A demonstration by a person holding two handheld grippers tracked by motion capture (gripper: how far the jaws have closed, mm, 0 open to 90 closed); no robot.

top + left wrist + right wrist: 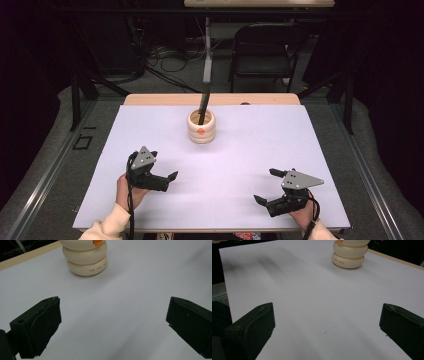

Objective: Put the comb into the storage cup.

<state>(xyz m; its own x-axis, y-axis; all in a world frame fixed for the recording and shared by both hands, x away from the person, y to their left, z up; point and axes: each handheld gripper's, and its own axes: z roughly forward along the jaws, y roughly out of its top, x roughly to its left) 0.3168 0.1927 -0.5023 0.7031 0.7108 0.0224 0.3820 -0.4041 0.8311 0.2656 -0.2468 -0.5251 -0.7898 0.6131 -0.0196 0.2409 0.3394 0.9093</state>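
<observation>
Holder [201,127], cream and ringed, stands upper centre of the white surface [250,165] with a dark stick [203,106] upright inside. Left tongs [162,169] and right tongs [263,186] hang released, well apart from it; nothing looks started.

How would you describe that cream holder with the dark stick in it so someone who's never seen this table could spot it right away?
Start at the white sheet covering the table, then look to its far middle, well beyond both open grippers. There stands the cream holder, shaped like stacked rounded rings with a small orange mark on its front. A dark stick leans out of its open top, and nothing else sits on the sheet.
</observation>
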